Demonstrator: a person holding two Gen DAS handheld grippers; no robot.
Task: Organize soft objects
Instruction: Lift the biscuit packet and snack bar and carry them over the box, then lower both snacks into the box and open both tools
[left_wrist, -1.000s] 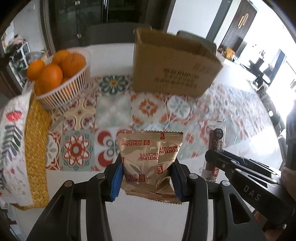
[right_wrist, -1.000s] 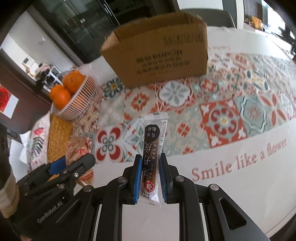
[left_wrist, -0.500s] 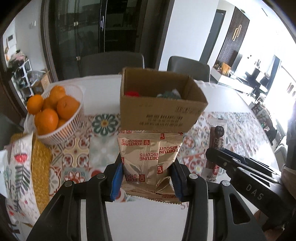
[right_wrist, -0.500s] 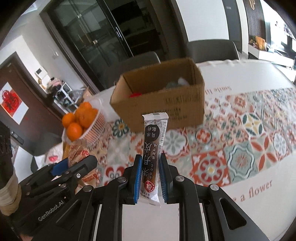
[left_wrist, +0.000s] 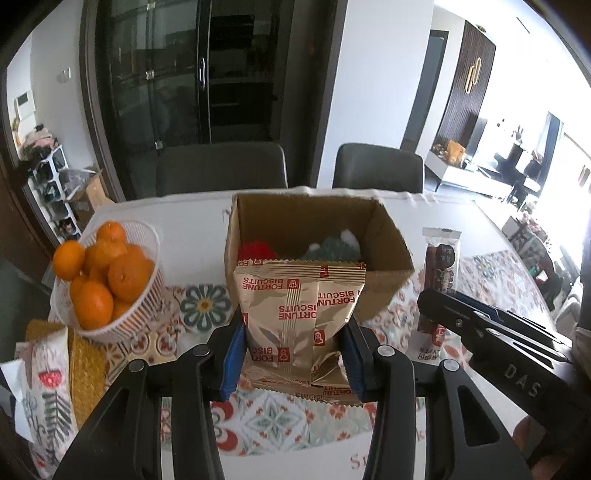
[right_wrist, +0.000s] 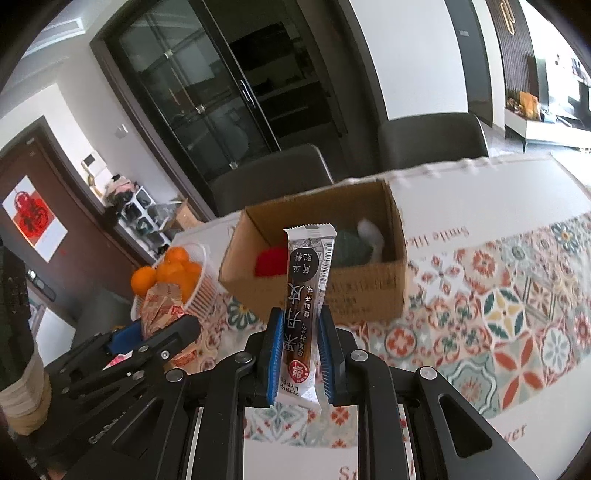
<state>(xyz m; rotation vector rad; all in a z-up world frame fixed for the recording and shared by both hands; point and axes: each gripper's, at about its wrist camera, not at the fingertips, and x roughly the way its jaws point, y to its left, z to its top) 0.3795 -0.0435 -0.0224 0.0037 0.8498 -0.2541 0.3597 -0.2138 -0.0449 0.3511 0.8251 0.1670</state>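
- Here, a gold foil biscuit packet (left_wrist: 295, 310) is clamped between the blue pads of the left gripper (left_wrist: 291, 354), at lower centre of the left view.
- A long dark snack bar wrapper (right_wrist: 304, 295) is pinched upright by the closed right gripper (right_wrist: 297, 354).
- The open brown cardboard box (left_wrist: 384, 236) is seen just beyond both, with red and green soft items inside.
- A white basket of oranges (left_wrist: 147, 280) stands left of the box, apart from it.
- Bare patterned tablecloth (right_wrist: 509, 310) is seen to the right.

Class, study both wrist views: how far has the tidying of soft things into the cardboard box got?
Done: a red soft item and a green one lie in the open brown cardboard box. In hand: the left gripper clamps a gold biscuit packet; the right gripper clamps a dark slim snack bar. Left: neither is in the box yet.
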